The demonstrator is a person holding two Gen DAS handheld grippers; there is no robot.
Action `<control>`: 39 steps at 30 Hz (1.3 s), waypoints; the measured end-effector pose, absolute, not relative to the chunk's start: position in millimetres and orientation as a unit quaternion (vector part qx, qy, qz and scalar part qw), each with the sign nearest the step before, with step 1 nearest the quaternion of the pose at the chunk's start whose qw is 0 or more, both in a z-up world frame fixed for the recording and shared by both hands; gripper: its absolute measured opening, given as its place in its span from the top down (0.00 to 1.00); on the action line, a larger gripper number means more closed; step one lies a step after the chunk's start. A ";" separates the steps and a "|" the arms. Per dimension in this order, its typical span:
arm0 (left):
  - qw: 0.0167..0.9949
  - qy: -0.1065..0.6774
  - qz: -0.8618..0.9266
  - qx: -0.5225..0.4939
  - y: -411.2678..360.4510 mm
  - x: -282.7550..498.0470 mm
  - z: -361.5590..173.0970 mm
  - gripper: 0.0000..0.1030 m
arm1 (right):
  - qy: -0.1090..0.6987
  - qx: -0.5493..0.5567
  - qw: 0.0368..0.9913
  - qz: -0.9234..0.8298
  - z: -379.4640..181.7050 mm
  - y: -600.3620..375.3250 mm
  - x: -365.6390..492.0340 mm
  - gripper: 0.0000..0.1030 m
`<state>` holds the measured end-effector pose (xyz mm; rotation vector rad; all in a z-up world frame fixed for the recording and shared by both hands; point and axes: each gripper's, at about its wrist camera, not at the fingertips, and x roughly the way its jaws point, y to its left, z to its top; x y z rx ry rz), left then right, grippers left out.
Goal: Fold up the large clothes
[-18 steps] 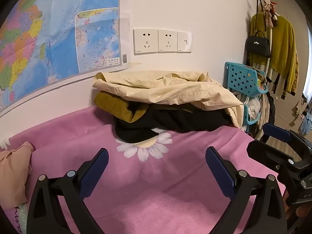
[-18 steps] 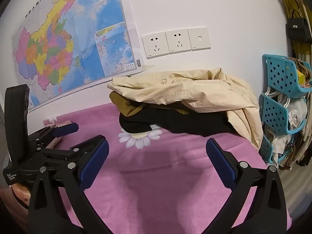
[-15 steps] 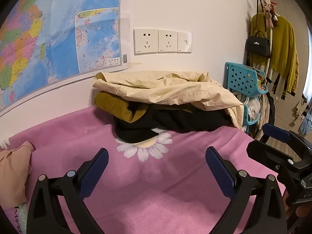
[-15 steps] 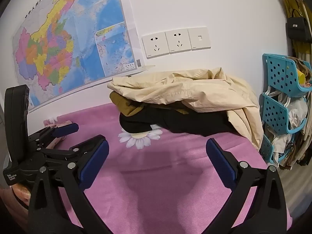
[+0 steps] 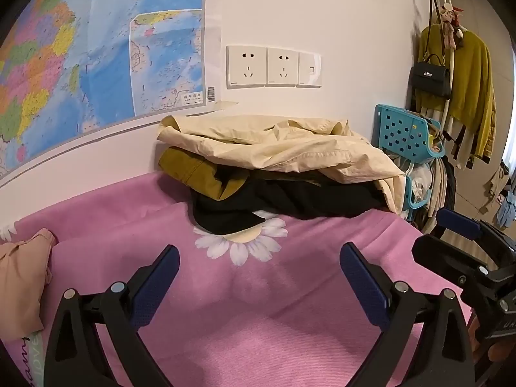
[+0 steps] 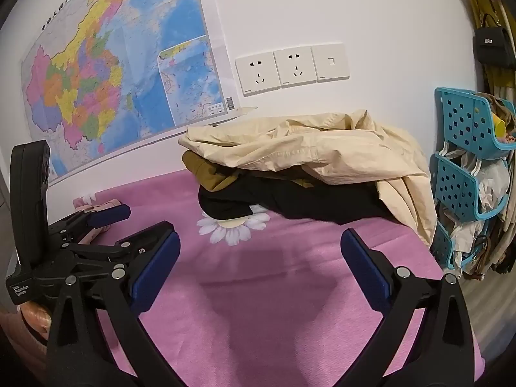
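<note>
Clothes [image 5: 277, 167] lie heaped straight ahead of both hand-held grippers, well apart from them, long axis running crosswise along the wall. Left hand-held gripper [image 5: 258, 274] and right hand-held gripper [image 6: 259, 258] are both released, grasping nothing; neither looks clearly nearer.

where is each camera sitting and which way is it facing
Left wrist: sits on the left gripper, angled down over the pink blanket toward the clothes pile and wall; its own open fingers show, with the right gripper at the right edge.
Right wrist: sits on the right gripper, facing the same pile; its open fingers show, the left gripper at left.
Shared: pile, wall map, sockets, blue rack.
</note>
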<state>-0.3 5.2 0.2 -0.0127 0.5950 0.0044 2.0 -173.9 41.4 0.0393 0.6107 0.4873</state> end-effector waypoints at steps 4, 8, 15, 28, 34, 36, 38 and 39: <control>0.956 0.293 0.002 -0.007 5.5 -0.1 -0.3 0.07 | 0.298 0.024 0.924 0.239 39.8 -176.7 1.7 0.05; 0.956 0.292 0.001 -0.008 6.1 -0.5 -1.3 0.07 | 0.300 0.025 0.923 0.240 40.5 -176.5 1.9 0.05; 0.956 0.293 0.001 -0.008 6.4 -0.5 -2.1 0.07 | 0.300 0.025 0.923 0.239 40.3 -176.0 2.0 0.05; 0.956 0.293 0.001 -0.008 6.2 -0.6 -3.3 0.07 | 0.301 0.026 0.923 0.241 40.5 -177.1 2.7 0.05; 0.955 0.295 0.002 -0.008 5.4 -1.9 -8.1 0.07 | 0.300 0.026 0.922 0.241 40.6 -176.9 3.4 0.05; 0.955 0.297 0.003 -0.009 4.8 -1.6 -10.0 0.07 | 0.300 0.024 0.923 0.242 41.1 -176.7 4.3 0.05; 0.955 0.297 0.003 -0.009 4.2 -0.9 -9.9 0.07 | 0.300 0.025 0.922 0.243 41.4 -176.5 4.7 0.05; 0.955 0.297 0.003 -0.008 4.4 -0.4 -9.3 0.07 | 0.300 0.024 0.922 0.243 41.6 -176.1 5.8 0.05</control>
